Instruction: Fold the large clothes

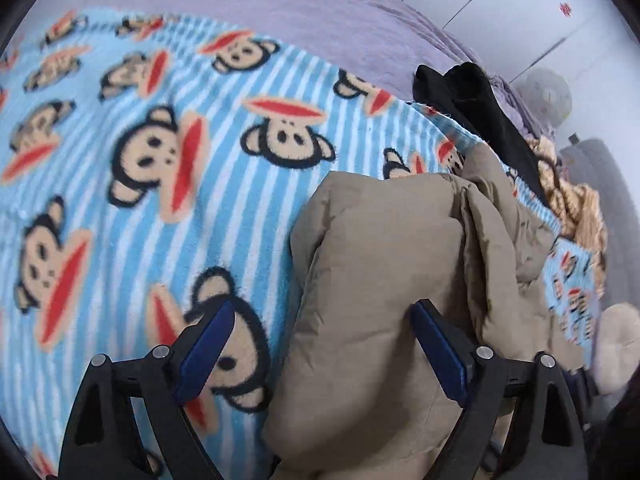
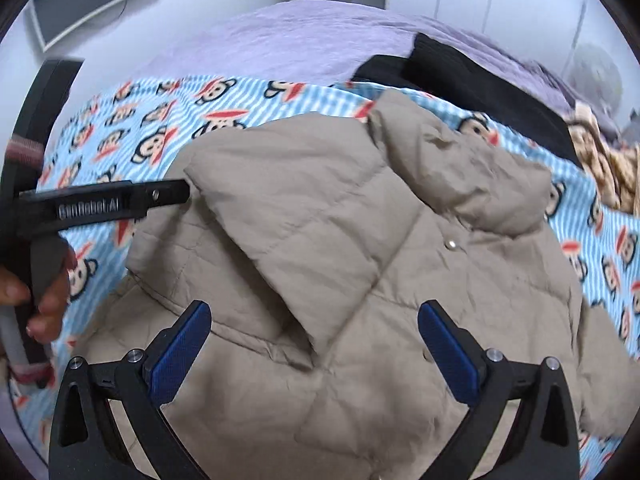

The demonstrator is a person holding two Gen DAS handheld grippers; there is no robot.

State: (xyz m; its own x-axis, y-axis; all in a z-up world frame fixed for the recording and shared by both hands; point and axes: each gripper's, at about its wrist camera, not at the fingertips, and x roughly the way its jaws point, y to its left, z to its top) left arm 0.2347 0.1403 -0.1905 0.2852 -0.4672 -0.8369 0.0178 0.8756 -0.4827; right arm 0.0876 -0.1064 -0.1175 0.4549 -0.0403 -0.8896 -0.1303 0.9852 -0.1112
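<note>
The right gripper (image 2: 314,340) is hanging released, its blue pads spread wide over the tan quilted jacket (image 2: 340,240) with nothing pinched between them. The left gripper (image 1: 324,336) is likewise standing wide open, one pad over the jacket's puffy fold, the other over the monkey-print blanket (image 1: 160,160). No fabric is being gripped by either.

The jacket is lying on that blanket, which is spread over a bed with a purple cover (image 2: 304,36). A flap, probably a sleeve, is lying folded diagonally across the body.

The main risk, in my judgement, is spring-back: the padded fill is likely pushing against the crease, so with both grippers released the folded flap may be easing open again. A next grasp may also be catching the blanket along with the jacket, since the left gripper is straddling the edge between them, and fleece would drag with it. The slick shell could slip out of a shallow pinch.

The right view is showing the whole folded flap, a snap button (image 2: 452,244), and the person's hand (image 2: 44,292) holding the left gripper at the jacket's left edge. The left view is showing a black garment (image 1: 476,100) at the far right, and more of the bare blanket on the left.
</note>
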